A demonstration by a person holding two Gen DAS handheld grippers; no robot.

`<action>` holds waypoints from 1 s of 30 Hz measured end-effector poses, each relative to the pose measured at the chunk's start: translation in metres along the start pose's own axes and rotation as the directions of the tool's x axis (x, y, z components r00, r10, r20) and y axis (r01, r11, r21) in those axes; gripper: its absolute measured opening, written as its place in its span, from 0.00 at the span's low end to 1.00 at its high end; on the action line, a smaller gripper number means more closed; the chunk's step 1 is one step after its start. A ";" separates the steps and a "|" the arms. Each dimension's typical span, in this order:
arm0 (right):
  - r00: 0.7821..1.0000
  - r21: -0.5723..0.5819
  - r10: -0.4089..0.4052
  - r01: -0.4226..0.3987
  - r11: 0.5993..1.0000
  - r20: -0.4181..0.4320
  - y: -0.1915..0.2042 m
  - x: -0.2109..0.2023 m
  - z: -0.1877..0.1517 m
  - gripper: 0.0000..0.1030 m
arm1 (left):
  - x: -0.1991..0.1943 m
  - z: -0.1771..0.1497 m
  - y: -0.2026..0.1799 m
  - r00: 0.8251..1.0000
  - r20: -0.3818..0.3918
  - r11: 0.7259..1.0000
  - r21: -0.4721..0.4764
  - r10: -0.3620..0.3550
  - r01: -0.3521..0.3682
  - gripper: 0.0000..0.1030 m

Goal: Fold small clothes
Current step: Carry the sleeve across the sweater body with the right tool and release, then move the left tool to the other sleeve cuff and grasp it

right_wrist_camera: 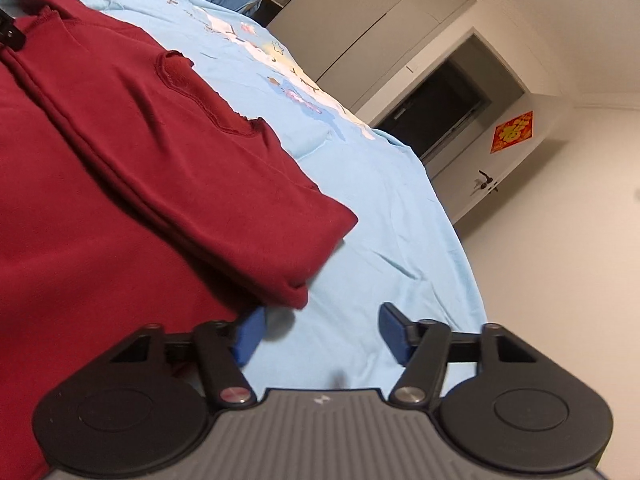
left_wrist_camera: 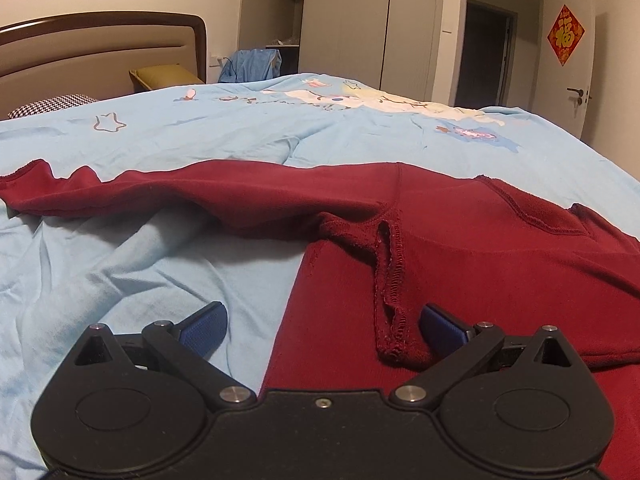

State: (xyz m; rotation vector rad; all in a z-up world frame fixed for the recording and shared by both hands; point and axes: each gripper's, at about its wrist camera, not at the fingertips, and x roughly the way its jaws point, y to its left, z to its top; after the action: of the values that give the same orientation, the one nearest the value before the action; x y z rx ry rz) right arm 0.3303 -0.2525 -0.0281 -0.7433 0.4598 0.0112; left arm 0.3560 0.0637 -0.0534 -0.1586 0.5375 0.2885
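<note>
A dark red long-sleeved top [left_wrist_camera: 460, 240] lies inside out on a light blue bedspread [left_wrist_camera: 140, 248], one sleeve [left_wrist_camera: 140, 192] stretched out to the left. My left gripper [left_wrist_camera: 322, 328] is open low over the garment's left side edge, its blue pads astride the side seam and the sheet. In the right wrist view the red top [right_wrist_camera: 120, 140] fills the left, its other sleeve [right_wrist_camera: 248, 216] folded across the body. My right gripper [right_wrist_camera: 320, 332] is open at that folded edge, its left pad [right_wrist_camera: 250, 334] against the cloth and its right pad over bare sheet.
The bed's headboard [left_wrist_camera: 100, 48] and a checked pillow [left_wrist_camera: 52, 104] are at the far left. Grey wardrobes [left_wrist_camera: 344, 20], a blue garment on a chair [left_wrist_camera: 252, 64] and an open door [left_wrist_camera: 568, 60] stand beyond the bed. The bed's edge [right_wrist_camera: 460, 240] drops off to the right.
</note>
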 end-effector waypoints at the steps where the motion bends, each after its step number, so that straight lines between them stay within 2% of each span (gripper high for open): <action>1: 1.000 -0.012 0.006 -0.006 1.000 0.004 0.002 0.002 0.002 0.56 | 0.000 0.000 0.001 1.000 0.000 1.000 -0.002 -0.002 0.002 1.00; 3: 1.000 -0.047 0.019 -0.018 0.999 0.016 0.005 0.006 0.003 0.35 | 0.001 0.000 0.001 1.000 0.002 1.000 -0.006 -0.006 0.006 1.00; 4: 1.000 -0.064 0.025 -0.024 0.998 0.019 0.008 0.006 0.003 0.30 | 0.000 0.000 0.001 1.000 0.003 1.000 -0.007 -0.007 0.007 1.00; 5: 0.999 -0.076 0.027 -0.026 0.997 0.016 0.010 0.006 0.004 0.15 | -0.001 0.000 0.001 1.000 0.004 1.000 -0.007 -0.007 0.007 1.00; 7: 0.999 -0.039 0.044 -0.044 0.998 -0.011 0.009 0.006 0.006 0.09 | -0.001 -0.001 0.001 1.000 0.006 1.000 -0.005 -0.006 0.006 1.00; 9: 0.994 0.153 0.108 -0.102 0.983 -0.030 -0.008 0.000 0.009 0.08 | -0.001 -0.001 0.001 1.000 0.007 1.000 -0.004 -0.005 0.005 1.00; 10: 0.989 0.272 0.142 -0.128 0.954 -0.032 -0.020 -0.001 0.009 0.08 | -0.001 -0.001 0.001 1.000 0.007 1.000 -0.004 -0.005 0.005 1.00; 12: 0.977 0.473 0.211 -0.173 0.864 -0.028 -0.039 0.003 0.002 0.07 | -0.001 -0.001 0.001 1.000 0.007 1.000 -0.003 -0.004 0.004 1.00; 15: 0.955 0.663 0.297 -0.213 0.718 -0.015 -0.054 0.017 -0.013 0.07 | -0.001 -0.002 0.001 1.000 0.007 1.000 -0.005 -0.006 0.006 1.00; 16: 0.950 0.692 0.312 -0.215 0.689 -0.015 -0.055 0.021 -0.017 0.07 | -0.001 -0.001 0.001 1.000 0.007 1.000 -0.005 -0.006 0.006 1.00; 18: 0.950 0.716 0.311 -0.205 0.668 -0.018 -0.055 0.028 -0.023 0.00 | -0.001 -0.002 0.001 1.000 0.007 1.000 -0.006 -0.007 0.007 1.00; 22: 0.949 0.745 0.316 -0.217 0.631 0.009 -0.059 0.024 -0.033 0.01 | -0.001 -0.002 0.001 1.000 0.008 1.000 -0.005 -0.006 0.007 1.00; 25: 0.956 0.727 0.293 -0.210 0.654 0.012 -0.058 0.007 -0.033 0.06 | -0.001 -0.002 0.001 1.000 0.008 1.000 -0.005 -0.007 0.007 1.00; 26: 0.958 0.723 0.288 -0.210 0.658 0.016 -0.058 0.003 -0.034 0.11 | -0.001 -0.002 0.001 1.000 0.009 1.000 -0.006 -0.007 0.007 1.00; 28: 0.959 0.723 0.282 -0.216 0.656 0.031 -0.055 -0.012 -0.034 0.28 | -0.002 -0.002 0.002 1.000 0.013 1.000 -0.009 -0.010 0.010 1.00; 29: 0.959 0.725 0.282 -0.222 0.651 0.040 -0.054 -0.016 -0.034 0.41 | -0.002 -0.003 0.003 1.000 0.016 1.000 -0.012 -0.014 0.014 1.00; 30: 0.957 0.727 0.284 -0.234 0.646 0.055 -0.053 -0.021 -0.033 0.49 | -0.003 -0.003 0.004 1.000 0.019 1.000 -0.017 -0.020 0.020 1.00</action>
State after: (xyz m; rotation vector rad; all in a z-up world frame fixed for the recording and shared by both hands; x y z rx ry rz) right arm 0.3069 -0.3101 -0.0068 0.1301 0.5773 0.0706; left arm 0.3513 0.0663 -0.0547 -0.1781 0.5148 0.2750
